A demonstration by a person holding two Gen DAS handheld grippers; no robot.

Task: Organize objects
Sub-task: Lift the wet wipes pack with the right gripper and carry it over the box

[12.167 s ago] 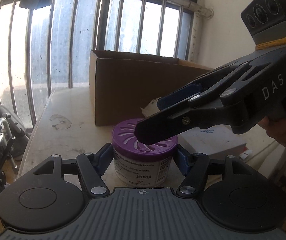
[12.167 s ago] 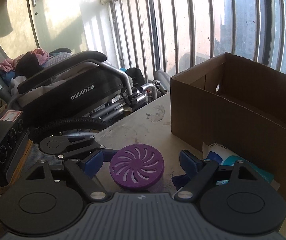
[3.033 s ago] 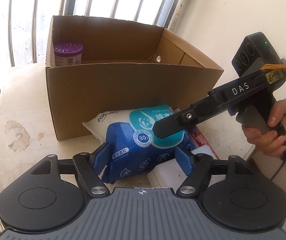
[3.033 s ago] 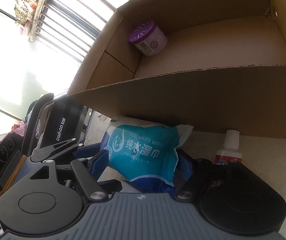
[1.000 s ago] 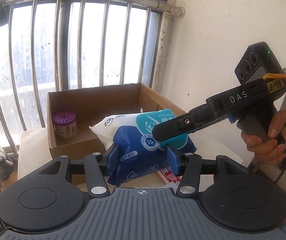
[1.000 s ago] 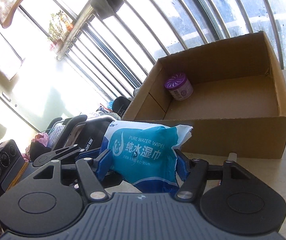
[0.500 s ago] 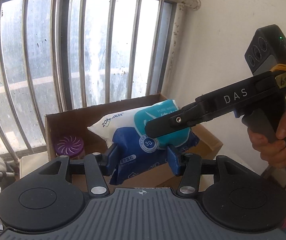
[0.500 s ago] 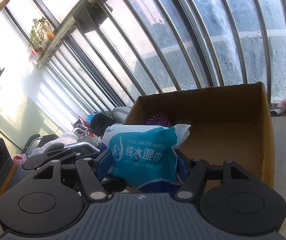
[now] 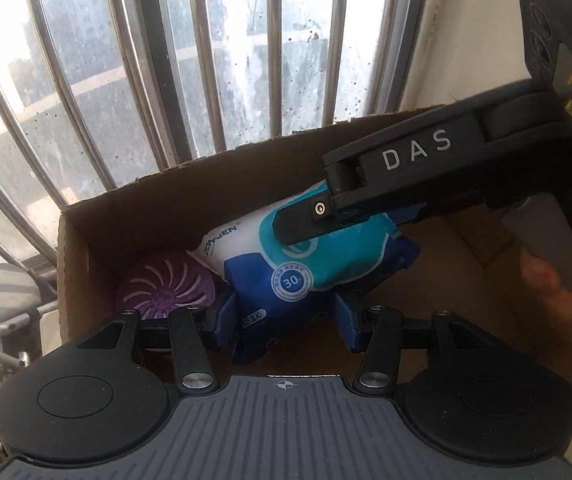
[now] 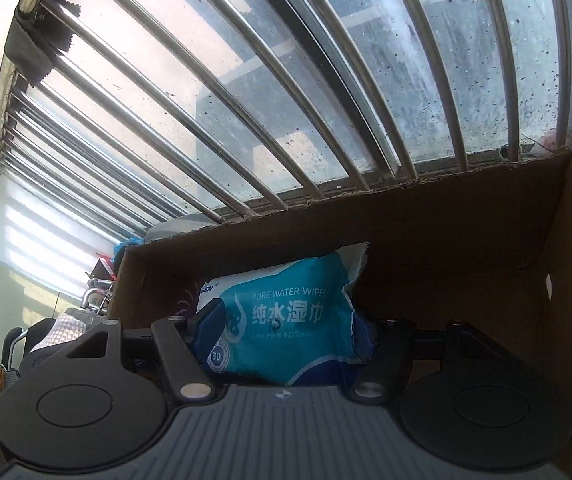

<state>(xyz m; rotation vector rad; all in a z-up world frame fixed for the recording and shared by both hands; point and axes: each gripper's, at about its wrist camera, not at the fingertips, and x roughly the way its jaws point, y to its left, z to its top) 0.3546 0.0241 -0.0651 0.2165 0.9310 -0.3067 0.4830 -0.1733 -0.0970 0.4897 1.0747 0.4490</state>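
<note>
Wipes pack [image 9: 317, 268] pinched by both hand-held grippers; inside cardboard box [image 9: 158, 208].

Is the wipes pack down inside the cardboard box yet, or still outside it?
Inside, not yet set down: the wipes pack sits below the cardboard box rim beside the purple jar, gripped by the left gripper and right gripper.
</note>
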